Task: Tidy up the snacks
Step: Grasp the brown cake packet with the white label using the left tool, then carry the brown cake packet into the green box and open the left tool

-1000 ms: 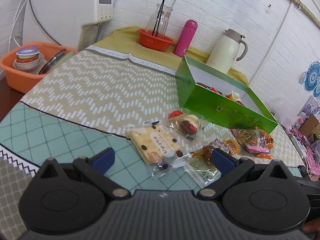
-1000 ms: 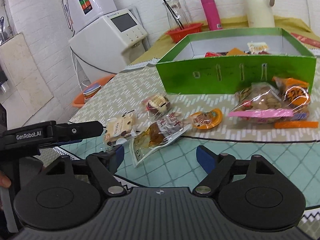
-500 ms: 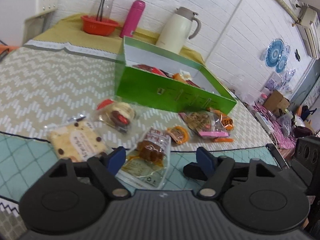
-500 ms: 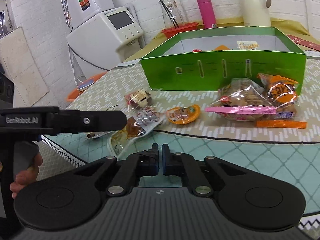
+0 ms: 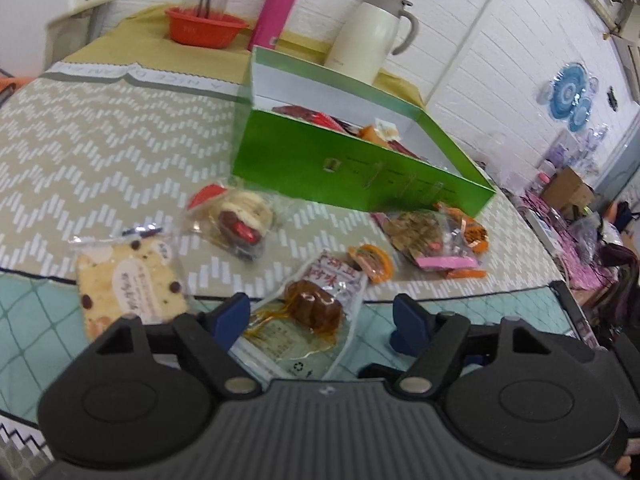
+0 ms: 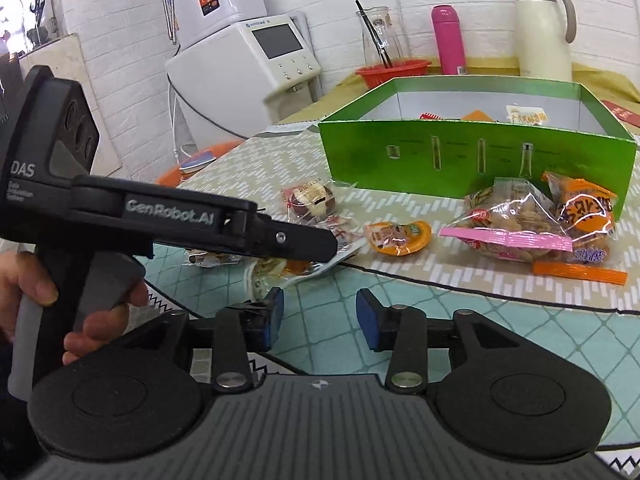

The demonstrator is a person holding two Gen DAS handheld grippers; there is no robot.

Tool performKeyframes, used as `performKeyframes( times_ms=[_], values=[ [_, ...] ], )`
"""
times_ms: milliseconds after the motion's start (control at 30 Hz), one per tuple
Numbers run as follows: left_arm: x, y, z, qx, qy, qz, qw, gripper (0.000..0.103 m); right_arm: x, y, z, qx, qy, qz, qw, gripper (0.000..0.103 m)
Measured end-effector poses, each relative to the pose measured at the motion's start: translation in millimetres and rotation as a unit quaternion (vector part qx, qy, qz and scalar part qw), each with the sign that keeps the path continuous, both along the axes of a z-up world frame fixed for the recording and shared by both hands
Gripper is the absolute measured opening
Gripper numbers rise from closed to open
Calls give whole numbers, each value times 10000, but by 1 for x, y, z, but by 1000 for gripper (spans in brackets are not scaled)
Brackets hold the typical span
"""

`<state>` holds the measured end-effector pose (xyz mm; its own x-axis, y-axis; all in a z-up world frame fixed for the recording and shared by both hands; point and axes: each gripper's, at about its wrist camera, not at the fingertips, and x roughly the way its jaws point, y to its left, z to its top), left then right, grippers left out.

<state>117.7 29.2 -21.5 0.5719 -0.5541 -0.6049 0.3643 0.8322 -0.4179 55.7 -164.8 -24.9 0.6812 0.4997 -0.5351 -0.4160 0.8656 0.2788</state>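
My left gripper [image 5: 320, 318] is spread wide and low over the near edge of the table [image 5: 100, 152], with the clear pouch [image 5: 308, 320] lying between the two blue pads [image 5: 230, 318]. Neither pad is touching it as far as I can tell. The pouch's long axis runs from the near edge away toward the far right, printed end pointing at the green box [image 5: 360, 172], brown lump sitting mid-pack.

Right gripper [image 6: 320, 320] is parted too, nothing between the pads, hovering over the teal checked strip at the near edge. From that camera I can see the left tool's black body [image 6: 192, 224] reaching in from the left, covering most of the pouch [image 6: 280, 270].

Other snacks are loose on the cloth: a chocolate-chip cracker [image 5: 132, 284] at the near left, tilted with its long side running away from me; a round cake [image 5: 240, 222] just behind it; a small orange jelly [image 5: 372, 262] right of the pouch; and a bag with a pink strip [image 5: 432, 240] lying right against the box's front wall, long axis parallel to that wall.

The box sits open toward the far right corner, a few packets already inside. Behind it by the far edge: a white jug [image 5: 372, 36], a pink bottle [image 5: 276, 12] and a red bowl [image 5: 204, 26].
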Motion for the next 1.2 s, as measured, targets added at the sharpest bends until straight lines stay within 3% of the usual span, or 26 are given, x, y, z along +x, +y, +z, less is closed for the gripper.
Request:
performKeyframes(
  times_ms=[100,200,300,367,500,600,633,700,800,833,867,1200],
  values=[
    [-9,-8,5,-166,-45,-406,9990,76,-1,-5,0,-39,0,-97,9999,75],
    [-10,-8,10,101,-290,-115,9995,87,-1,-9,1,-30,0,-199,9998,75],
    [1,-2,9,175,-243,152,9994,88,1,-7,0,19,-16,-196,9998,75],
    [5,-1,9,141,-219,51,9996,84,1,-2,1,9,-32,-149,9999,76],
    [13,-9,2,279,0,-376,9989,56,6,8,0,-71,-83,-126,9999,78],
    [11,-13,-1,318,-60,-410,9986,55,11,13,-4,-126,-167,-138,9997,82],
    [10,-14,-1,314,-68,-403,9987,51,12,15,-5,-165,-247,-158,9994,82],
    [6,-15,-1,296,-89,-382,9988,39,12,16,-4,-328,-275,-235,9988,62],
    [1,-13,2,188,-126,-308,9993,29,11,12,-3,-260,-232,-295,9990,58],
    [-1,-13,4,129,-146,-287,9994,28,10,10,-1,-218,-226,-310,9990,54],
    [-3,-13,7,90,-169,-269,9995,27,8,9,1,-220,-252,-308,9990,42],
    [2,-22,51,-149,-834,-229,9961,27,7,0,38,-265,-1006,-463,9935,41]
  ],
)
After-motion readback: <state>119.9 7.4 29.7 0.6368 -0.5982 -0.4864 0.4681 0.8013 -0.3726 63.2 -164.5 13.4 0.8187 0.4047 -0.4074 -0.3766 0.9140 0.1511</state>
